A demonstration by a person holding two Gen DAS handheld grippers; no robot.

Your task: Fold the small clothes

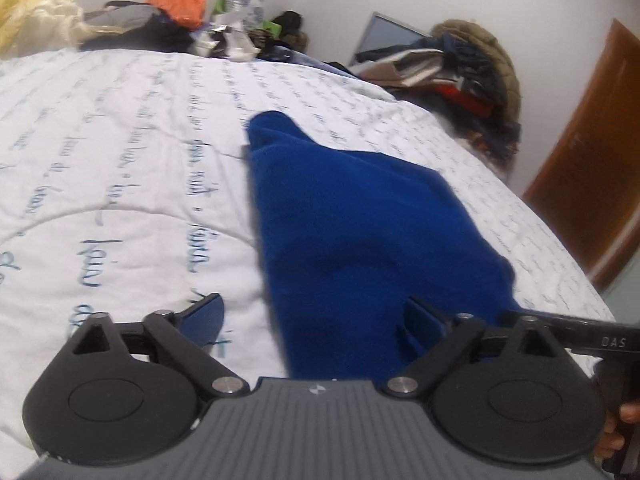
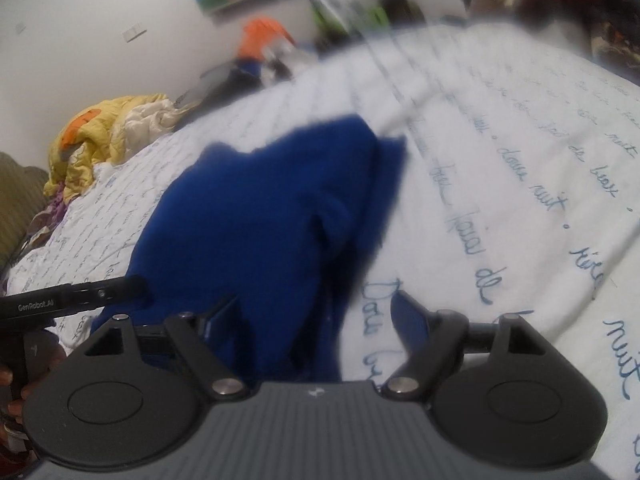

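Observation:
A small dark blue fleece garment (image 1: 360, 220) lies partly folded on the white quilt (image 1: 120, 152) printed with blue handwriting. My left gripper (image 1: 316, 320) is open over its near left edge: the left finger stands over bare quilt, the right finger over the fleece. In the right wrist view the same garment (image 2: 256, 216) lies bunched, with a fold along its right side. My right gripper (image 2: 314, 320) is open at its near edge, left finger over fleece, right finger over the quilt (image 2: 500, 200). Neither gripper presses on the cloth.
Piles of clothes and clutter line the bed's far side: an orange item (image 1: 180, 0), a yellow blanket (image 2: 108, 136) and a fur-trimmed coat heap (image 1: 472, 80). A wooden door (image 1: 588, 152) stands at the right. The other gripper's black body (image 2: 72, 300) shows at left.

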